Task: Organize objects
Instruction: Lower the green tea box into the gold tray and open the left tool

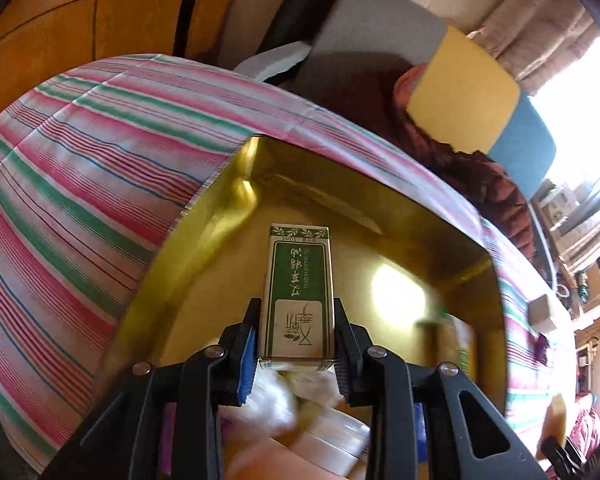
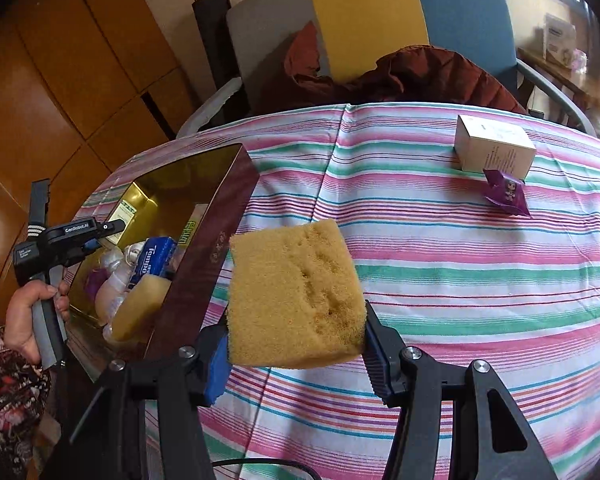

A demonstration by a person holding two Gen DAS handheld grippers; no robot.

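**Two grippers loaded, one carton and one sponge, at the gold-lined box**

Left gripper (image 1: 297,336): clenched on a small green-and-cream carton (image 1: 298,292), its pads pressing the two long side faces near the lower end. The carton stands out along the fingers over the open box (image 1: 204,216), whose gold lining shows beneath and behind it. The carton looks light and stiff, though thin card would likely dent under a hard squeeze; the flat side faces are the sensible place to hold it, as here. Below the fingers lie blurred contents of the box, pale and soft-looking, not identifiable in this view.

Right gripper (image 2: 296,344): clamped on a yellow sponge (image 2: 296,292), gripped at its lower edges, with the bulk of the block standing free above the fingers. It hangs above the striped tabletop (image 2: 440,280), just beside the dark red outer wall of the box. The sponge appears very light, soft and compressible; it should neither slip nor break, but it will probably deform in the grip and spring back on release.

Inside the box, seen from the right wrist: a blue packet (image 2: 156,260), a second yellow sponge (image 2: 140,304) and pale bottles. Well apart, on the far right of the tabletop, sit a white carton (image 2: 494,148) and, touching it, a purple wrapper (image 2: 506,192).
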